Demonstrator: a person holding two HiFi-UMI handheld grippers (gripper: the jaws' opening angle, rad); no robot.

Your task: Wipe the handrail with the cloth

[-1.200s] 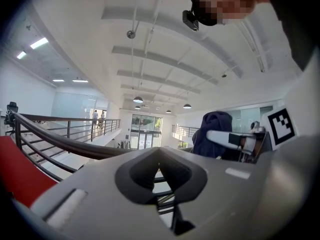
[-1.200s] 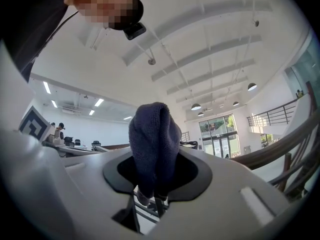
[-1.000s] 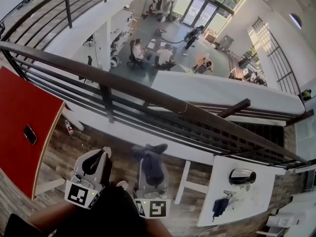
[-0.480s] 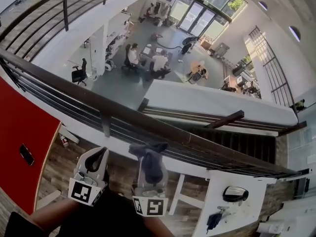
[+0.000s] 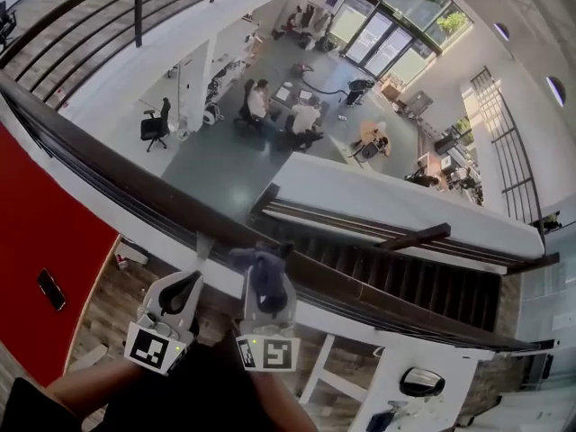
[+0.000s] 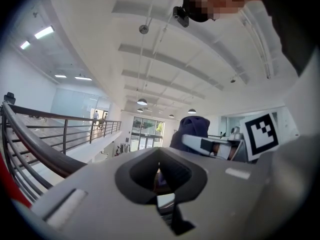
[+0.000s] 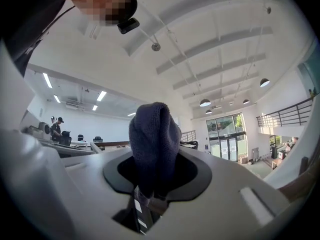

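Note:
The dark handrail [image 5: 135,201] runs slantwise from the upper left to the lower right of the head view. My right gripper [image 5: 265,282] is shut on a bunched dark blue cloth [image 5: 263,273], whose top lies against the rail's near edge. In the right gripper view the cloth [image 7: 155,144] stands up out of the gripper [image 7: 150,194]. My left gripper [image 5: 191,280] hangs just left of it, below the rail, with tips together and nothing held. The left gripper view shows its own gripper [image 6: 159,176], the rail [image 6: 35,144] at left and the cloth [image 6: 192,131] at right.
Thin bars and a post [image 5: 203,246] run under the rail. A red table [image 5: 36,241] with a phone [image 5: 50,288] stands at left. A white table [image 5: 423,394] is at bottom right. Far below the rail lies an open floor with seated people [image 5: 279,106].
Both grippers have closed in on the handrail. The cloth in the right gripper was below the rail and now reaches its near edge. The left gripper stays beside it.

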